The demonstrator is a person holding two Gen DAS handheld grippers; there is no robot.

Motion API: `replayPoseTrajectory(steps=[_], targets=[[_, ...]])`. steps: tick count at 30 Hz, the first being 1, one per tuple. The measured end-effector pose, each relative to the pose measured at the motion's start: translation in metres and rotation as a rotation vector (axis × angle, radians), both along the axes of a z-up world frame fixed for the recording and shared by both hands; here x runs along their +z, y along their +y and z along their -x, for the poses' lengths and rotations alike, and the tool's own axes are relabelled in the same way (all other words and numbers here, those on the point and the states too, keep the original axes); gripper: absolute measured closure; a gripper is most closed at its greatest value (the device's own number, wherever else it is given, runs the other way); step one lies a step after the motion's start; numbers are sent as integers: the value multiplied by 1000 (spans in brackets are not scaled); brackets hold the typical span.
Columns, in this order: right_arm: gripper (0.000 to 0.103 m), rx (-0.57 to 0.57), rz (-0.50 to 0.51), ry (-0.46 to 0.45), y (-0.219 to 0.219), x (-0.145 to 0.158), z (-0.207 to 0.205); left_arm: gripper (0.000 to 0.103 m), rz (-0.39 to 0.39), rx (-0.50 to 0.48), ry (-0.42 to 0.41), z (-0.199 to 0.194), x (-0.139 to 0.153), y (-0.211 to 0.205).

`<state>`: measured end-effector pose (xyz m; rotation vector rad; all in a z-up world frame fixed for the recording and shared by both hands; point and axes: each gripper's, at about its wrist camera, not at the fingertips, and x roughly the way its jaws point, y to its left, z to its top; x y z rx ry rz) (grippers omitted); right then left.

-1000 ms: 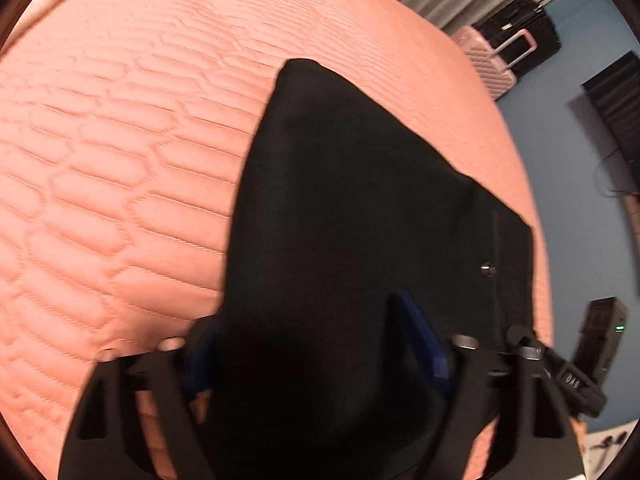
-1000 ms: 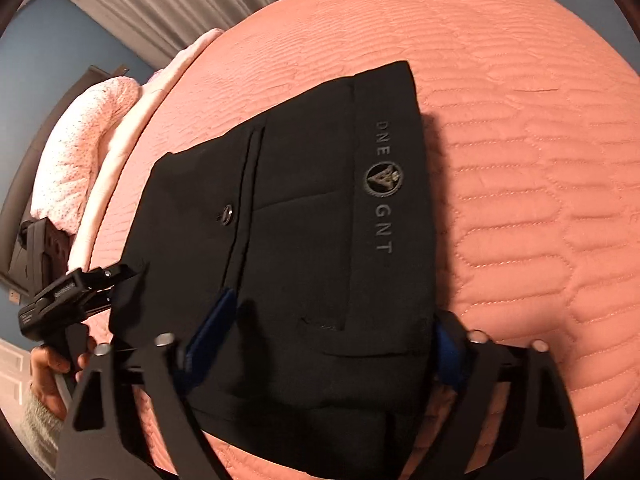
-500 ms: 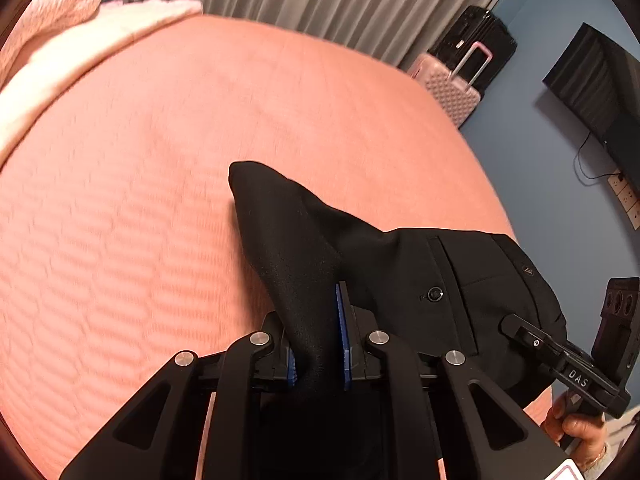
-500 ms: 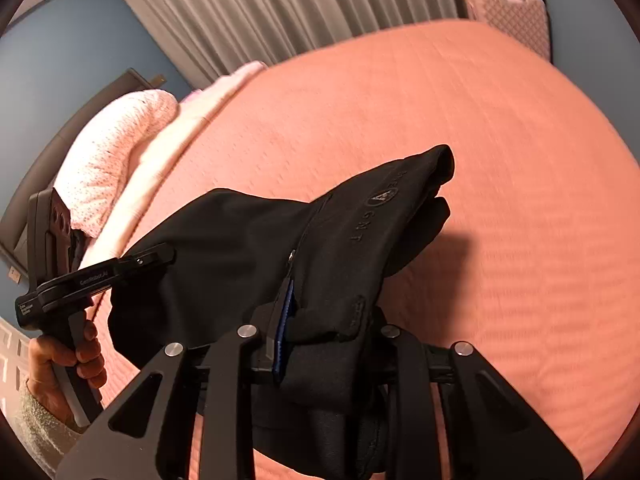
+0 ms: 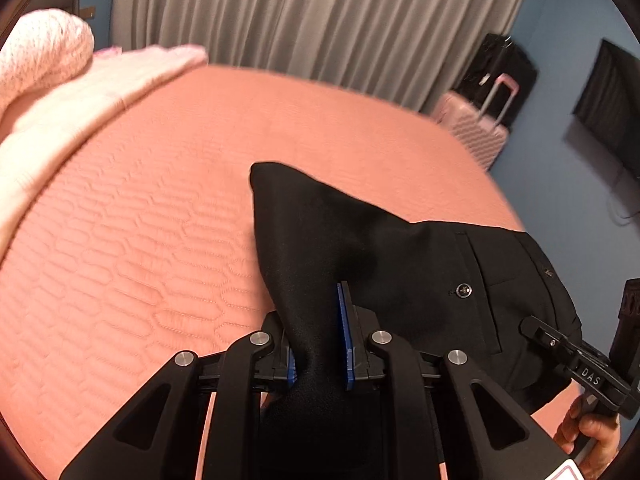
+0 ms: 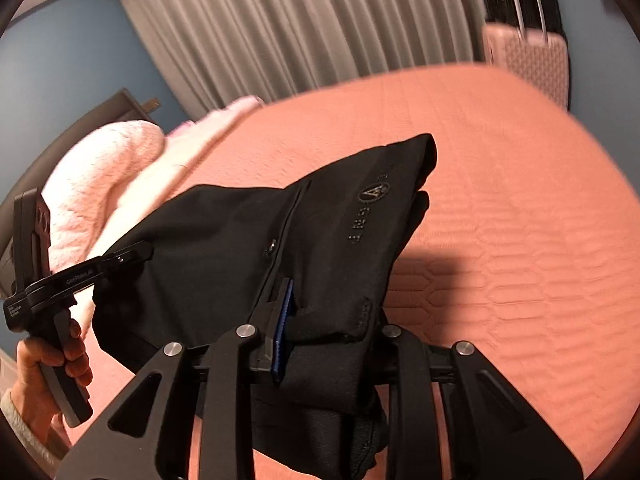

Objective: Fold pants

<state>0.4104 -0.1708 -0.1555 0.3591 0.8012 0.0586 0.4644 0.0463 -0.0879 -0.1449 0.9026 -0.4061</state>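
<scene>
The black pants [image 5: 400, 264] are folded into a thick bundle and held up off the pink quilted bed [image 5: 140, 240]. My left gripper [image 5: 320, 344] is shut on one end of the bundle. My right gripper [image 6: 320, 332] is shut on the other end, near the grey logo and lettering on the pants [image 6: 360, 216]. A pocket button [image 5: 463, 290] shows on the upper face. In the right wrist view the left gripper [image 6: 80, 276] and the hand holding it are at the far left. In the left wrist view the right gripper [image 5: 576, 364] is at the lower right.
White and pink bedding [image 5: 52, 92] is piled at the head of the bed. Grey curtains [image 5: 320, 20] hang behind. A pink suitcase [image 5: 476, 132] and a black one [image 5: 500, 68] stand by the blue wall. A dark screen [image 5: 608, 104] hangs on the wall.
Both grippers closed on the ends of the folded pants and lifted them off the bed. The views now tilt up toward the curtains.
</scene>
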Motion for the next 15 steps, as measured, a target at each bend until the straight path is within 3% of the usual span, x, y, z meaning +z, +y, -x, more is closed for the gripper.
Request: replayPoseTrajectory(steps=[1,3,4,5,7,9,11,13,15], targets=[[73,-11,-2,49,-3,-18,-8,85,-45,-1,38,-10,-22,-7],[57,-63,15,152,-16,-59,-16,73,-113,25,78,-11,-58,-1],[47,-76,4,124,-24,-66,-8,58,-118,39,99,-11,-71,2],[31,-86,14,102,-29,-67,0,46,-104,71,106,-9,-81,12],[15,-102,30,53,-40,-62,19,41,-65,123,99,-2,-87,35],[13,-141,94,26,-50,-52,43,36,-61,193,78,9,-83,61],[13,-160,145,-8,-53,-34,65,37,-140,265,14,25,-68,76],[22,-146,177,-46,-39,-13,76,37,-204,284,-46,39,-46,73],[34,-73,203,-88,-10,8,66,35,-177,224,-73,47,-25,58]])
